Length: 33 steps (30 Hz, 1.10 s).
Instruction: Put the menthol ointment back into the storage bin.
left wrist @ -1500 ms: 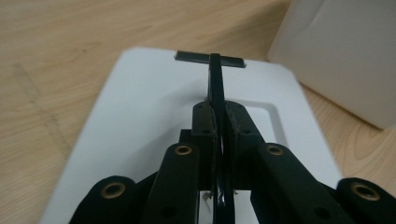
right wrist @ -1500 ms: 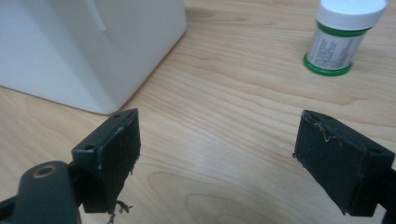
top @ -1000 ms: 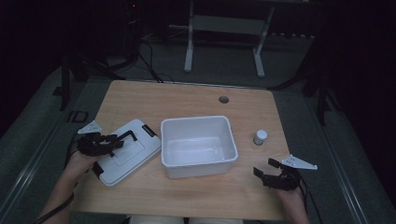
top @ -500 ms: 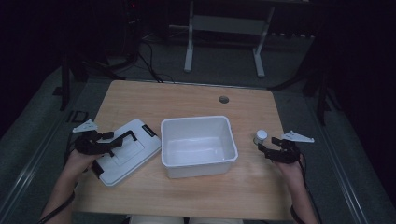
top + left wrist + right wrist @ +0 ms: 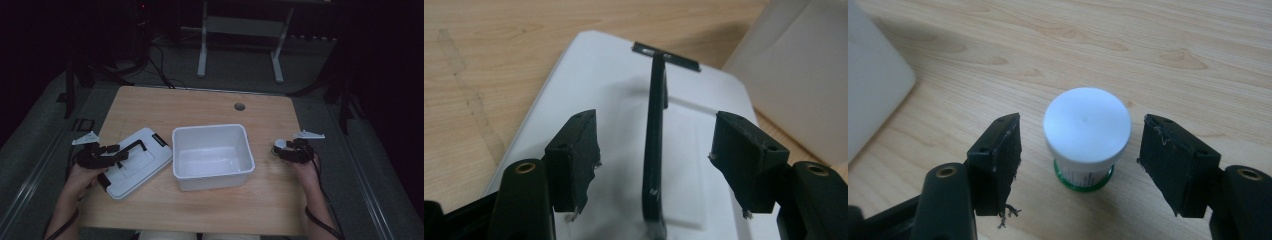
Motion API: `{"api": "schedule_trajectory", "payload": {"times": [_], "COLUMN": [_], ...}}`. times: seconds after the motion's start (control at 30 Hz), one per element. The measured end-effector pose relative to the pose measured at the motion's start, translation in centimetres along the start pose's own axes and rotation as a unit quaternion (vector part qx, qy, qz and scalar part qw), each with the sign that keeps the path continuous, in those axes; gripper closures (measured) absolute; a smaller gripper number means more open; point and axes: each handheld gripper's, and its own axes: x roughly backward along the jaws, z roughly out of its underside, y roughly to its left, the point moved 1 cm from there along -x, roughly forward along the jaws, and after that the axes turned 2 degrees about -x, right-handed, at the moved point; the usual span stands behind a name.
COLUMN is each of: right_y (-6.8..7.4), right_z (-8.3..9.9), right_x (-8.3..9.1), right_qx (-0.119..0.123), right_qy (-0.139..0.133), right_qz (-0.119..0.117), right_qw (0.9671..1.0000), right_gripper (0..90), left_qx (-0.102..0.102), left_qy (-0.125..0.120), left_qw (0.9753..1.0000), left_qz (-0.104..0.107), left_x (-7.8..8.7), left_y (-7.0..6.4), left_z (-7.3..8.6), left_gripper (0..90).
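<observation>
The right gripper's (image 5: 1080, 165) fingers (image 5: 998, 160) are spread wide on either side of the jar (image 5: 1085, 137), not touching it; the left gripper's (image 5: 654, 160) fingers (image 5: 574, 155) are spread the same way around the lid's (image 5: 624, 100) thin black handle (image 5: 654, 145). The jar's label carries small print, too small to read. It is a squat jar with a white cap and green base, standing upright on the table (image 5: 200, 105) just right of the bin (image 5: 212, 155).

Dim lab: lone wooden table (image 5: 200, 107), floor cables (image 5: 160, 70)
</observation>
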Motion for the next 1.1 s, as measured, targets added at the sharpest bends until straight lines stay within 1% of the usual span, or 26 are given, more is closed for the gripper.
{"api": "schedule_trajectory", "payload": {"times": [0.07, 0.1, 0.13, 0.17, 0.2, 0.23, 0.27, 0.3, 0.33, 0.37, 0.4, 0.43, 0.5, 0.53, 0.6, 0.63, 0.7, 0.77, 0.8, 0.9, 1.0, 1.1], "right_y": [-0.1, -0.2, -0.2, -0.1, -0.1, -0.1, -0.1, 0.0, 0.1, 0.1, 0.2, 0.2, 0.3, 0.4, 0.6, 0.8, 1.2, 1.6, 1.9, 2.8, 3.8, 4.8], "right_z": [-0.1, -0.2, -0.2, -0.2, -0.3, -0.3, -0.3, -0.3, -0.4, -0.4, -0.4, -0.4, -0.5, -0.6, -0.8, -0.9, -1.4, -2.0, -2.3, -3.5, -5.0, -6.6], "right_x": [-0.2, -0.3, -0.3, -0.4, -0.7, -0.7, -0.8, -0.8, -0.8, -0.7, -0.6, -0.5, -0.1, 0.1, 0.8, 1.1, 1.9, 2.7, 3.2, 4.4, 5.5, 6.5], "right_qx": [0.0, -0.001, -0.001, -0.001, 0.005, 0.007, 0.006, 0.007, 0.009, 0.008, 0.004, 0.003, -0.003, -0.003, -0.002, -0.002, 0.003, 0.004, 0.006, 0.018, 0.023, 0.03], "right_qy": [0.003, 0.005, 0.005, 0.008, 0.014, 0.02, 0.023, 0.023, 0.025, 0.026, 0.027, 0.027, 0.024, 0.023, 0.021, 0.021, 0.018, 0.014, 0.012, 0.009, 0.005, -0.002], "right_qz": [0.0, 0.003, 0.003, 0.003, 0.005, 0.006, -0.001, -0.002, 0.0, 0.003, 0.008, 0.009, -0.001, -0.003, -0.009, -0.014, -0.021, -0.031, -0.038, -0.044, -0.055, -0.066], "right_qw": [1.0, 1.0, 1.0, 1.0, 0.9999, 0.9998, 0.9997, 0.9997, 0.9997, 0.9996, 0.9996, 0.9996, 0.9997, 0.9997, 0.9997, 0.9997, 0.9996, 0.9994, 0.9992, 0.9988, 0.9982, 0.9973], "right_gripper": [34.9, 34.9, 34.9, 35.0, 37.4, 44.1, 47.0, 49.7, 49.9, 50.0, 50.1, 50.2, 50.2, 50.2, 50.3, 50.3, 50.3, 50.4, 50.4, 50.4, 50.4, 50.4], "left_qx": [0.009, 0.009, 0.009, 0.005, 0.002, 0.001, -0.002, -0.002, 0.0, -0.004, -0.005, -0.005, -0.01, -0.008, -0.018, -0.016, -0.024, -0.023, -0.025, -0.023, -0.024, -0.026], "left_qy": [-0.016, -0.019, -0.019, -0.009, -0.005, -0.004, -0.001, 0.0, -0.001, -0.002, -0.002, -0.003, -0.006, -0.008, -0.011, -0.01, -0.004, 0.0, -0.001, -0.005, -0.006, 0.0], "left_qw": [0.9998, 0.9998, 0.9998, 0.9999, 1.0, 1.0, 1.0, 1.0, 1.0, 1.0, 0.9999, 1.0, 0.9999, 0.9999, 0.9996, 0.9997, 0.9995, 0.9996, 0.9996, 0.9996, 0.9996, 0.9995], "left_qz": [0.0, 0.0, 0.0, -0.004, -0.002, 0.002, 0.0, -0.001, 0.0, -0.006, -0.008, -0.007, -0.011, -0.009, -0.02, -0.016, -0.017, -0.014, -0.016, -0.017, -0.014, -0.018], "left_x": [0.0, -0.1, -0.1, -0.5, -0.6, -0.7, -0.8, -0.9, -1.0, -1.0, -1.0, -1.0, -0.9, -0.9, -0.9, -0.9, -0.9, -1.0, -1.0, -0.8, -0.8, -0.9], "left_y": [0.1, 0.2, 0.2, 0.1, 0.0, 0.0, -0.1, -0.1, -0.1, -0.1, -0.1, -0.1, -0.2, -0.2, -0.3, -0.4, -0.5, -0.6, -0.6, -0.6, -0.7, -0.7], "left_z": [0.3, 0.5, 0.5, 0.7, 0.7, 0.8, 0.8, 0.8, 0.9, 0.9, 1.0, 1.0, 1.1, 1.1, 1.2, 1.2, 1.2, 1.2, 1.3, 1.3, 1.3, 1.3], "left_gripper": [35.0, 35.0, 35.0, 35.0, 35.0, 35.0, 35.0, 35.0, 35.0, 35.0, 35.0, 35.0, 35.0, 35.0, 35.2, 36.1, 37.0, 37.0, 37.0, 37.0, 37.0, 36.9]}}
